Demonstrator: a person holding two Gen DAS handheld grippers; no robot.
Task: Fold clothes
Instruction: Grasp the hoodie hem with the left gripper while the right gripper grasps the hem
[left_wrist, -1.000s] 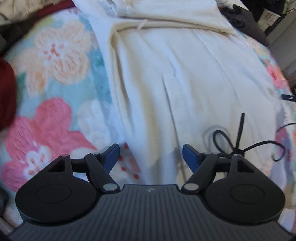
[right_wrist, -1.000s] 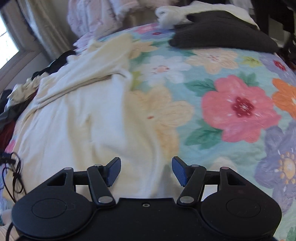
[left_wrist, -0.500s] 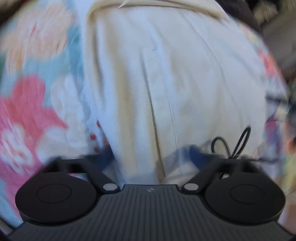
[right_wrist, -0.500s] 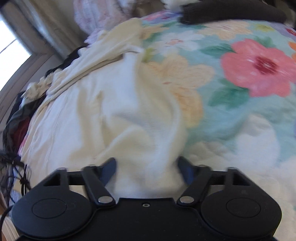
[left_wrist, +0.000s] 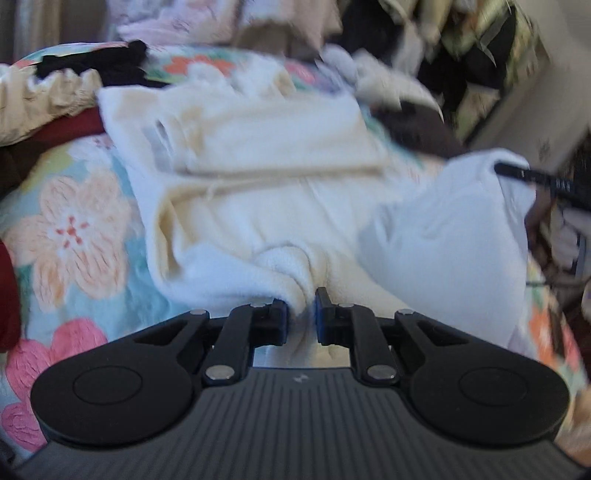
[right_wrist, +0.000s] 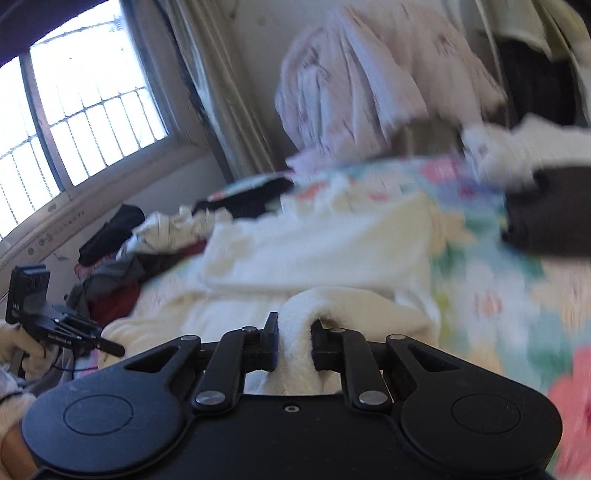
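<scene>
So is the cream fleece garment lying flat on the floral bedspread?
No: both grippers, left and right, pinch its bunched, raised hem.

Garment (left_wrist: 280, 206) lies on bedspread (left_wrist: 70, 236), near edge pinched between fingers of left gripper (left_wrist: 301, 314) and right gripper (right_wrist: 294, 343). Clothes pile (right_wrist: 122, 258) left of garment, below window (right_wrist: 74, 122). Dark cloth (right_wrist: 546, 214) right, farther back.

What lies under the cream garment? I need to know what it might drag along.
The floral bedspread shows around the cream garment. Whatever lies directly beneath it is covered.
</scene>
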